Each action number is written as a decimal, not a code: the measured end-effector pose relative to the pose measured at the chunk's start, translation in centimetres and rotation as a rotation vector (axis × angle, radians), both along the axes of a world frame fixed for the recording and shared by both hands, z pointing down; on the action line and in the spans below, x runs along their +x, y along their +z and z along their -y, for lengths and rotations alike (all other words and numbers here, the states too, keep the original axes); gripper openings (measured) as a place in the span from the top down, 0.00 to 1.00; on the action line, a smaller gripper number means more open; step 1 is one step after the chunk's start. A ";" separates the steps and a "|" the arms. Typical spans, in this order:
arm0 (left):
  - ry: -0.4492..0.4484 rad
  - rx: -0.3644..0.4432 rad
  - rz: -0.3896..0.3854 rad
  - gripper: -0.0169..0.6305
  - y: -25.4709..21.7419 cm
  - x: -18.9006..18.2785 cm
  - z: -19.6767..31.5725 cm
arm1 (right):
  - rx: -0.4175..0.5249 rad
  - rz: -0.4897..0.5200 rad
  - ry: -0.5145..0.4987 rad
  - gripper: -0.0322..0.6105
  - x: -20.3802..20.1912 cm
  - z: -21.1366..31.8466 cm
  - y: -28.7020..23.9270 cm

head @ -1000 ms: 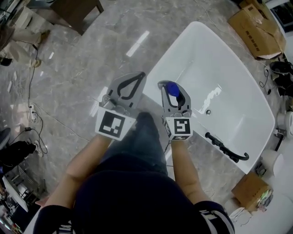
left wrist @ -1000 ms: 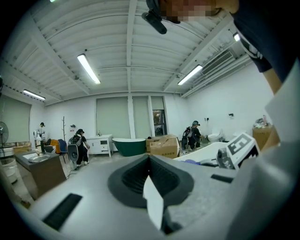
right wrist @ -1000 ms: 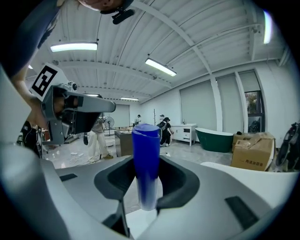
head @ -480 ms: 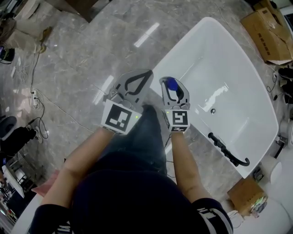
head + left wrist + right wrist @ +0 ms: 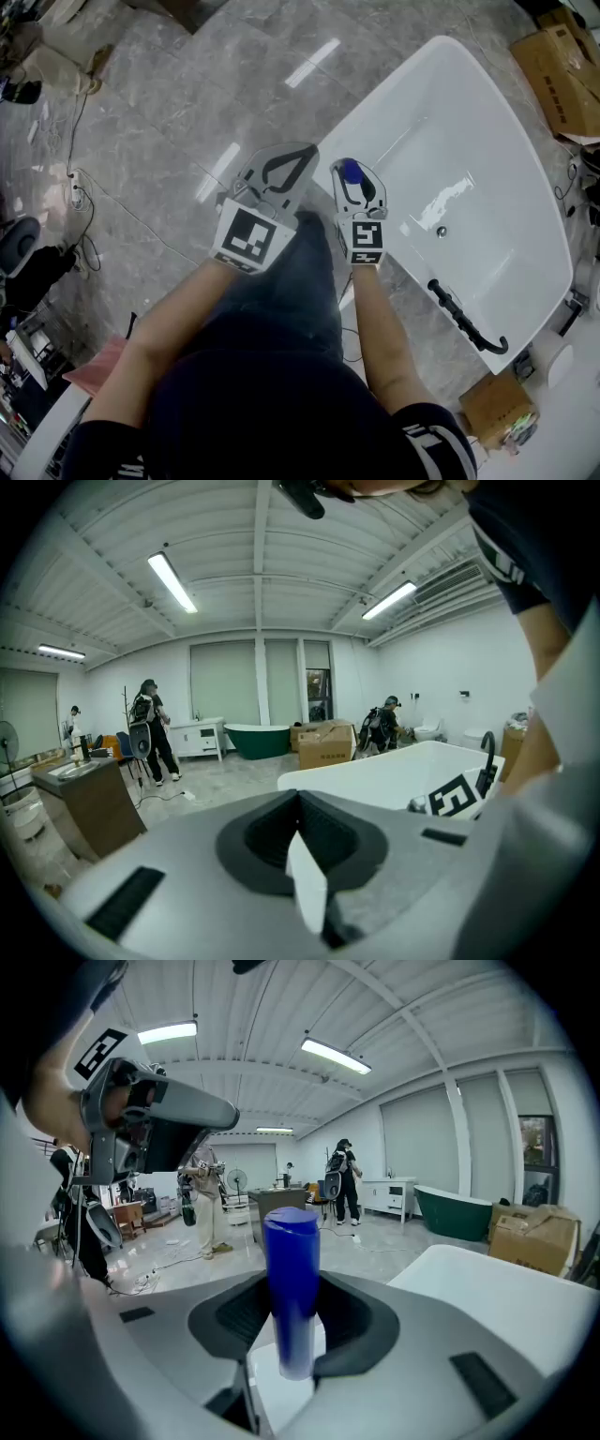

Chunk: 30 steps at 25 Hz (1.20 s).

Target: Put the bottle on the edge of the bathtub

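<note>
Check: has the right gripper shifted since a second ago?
Yes, slightly. Right gripper, holding the blue bottle, sits farther from the bathtub drain, closer to the near rim.

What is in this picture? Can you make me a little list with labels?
Place: white bathtub on a grey marble floor
Right gripper: shut on a blue bottle
Left gripper: shut, nothing in it
Bottle spot: held by the bathtub's near rim, still in the jaws
Also there: black faucet at one end of the bathtub, cardboard box on the floor
</note>
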State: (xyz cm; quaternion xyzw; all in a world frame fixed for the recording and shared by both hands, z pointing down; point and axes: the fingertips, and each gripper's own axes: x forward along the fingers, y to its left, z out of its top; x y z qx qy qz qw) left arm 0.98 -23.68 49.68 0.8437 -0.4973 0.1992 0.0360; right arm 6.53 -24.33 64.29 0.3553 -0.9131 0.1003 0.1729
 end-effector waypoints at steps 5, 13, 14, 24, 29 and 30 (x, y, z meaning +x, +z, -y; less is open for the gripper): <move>-0.016 -0.021 0.010 0.97 0.5 -0.6 0.4 | -0.019 -0.028 -0.050 0.70 -0.9 0.3 1.5; -0.047 -0.039 0.016 0.97 1.4 -1.8 0.4 | -0.043 -0.061 -0.126 0.70 -3.0 0.0 3.6; -0.048 -0.041 0.016 0.97 1.5 -1.9 0.3 | -0.045 -0.063 -0.131 0.70 -3.2 -0.1 3.8; -0.053 -0.058 0.017 0.97 1.9 -2.0 0.0 | -0.070 -0.083 -0.176 0.70 -4.2 -0.5 5.2; -0.055 -0.062 0.017 0.97 2.1 -2.2 -0.2 | -0.070 -0.124 -0.197 0.70 -4.1 -1.4 6.7; -0.055 -0.063 0.016 0.97 2.0 -2.1 -0.3 | -0.063 -0.129 -0.204 0.70 -4.0 -1.6 6.9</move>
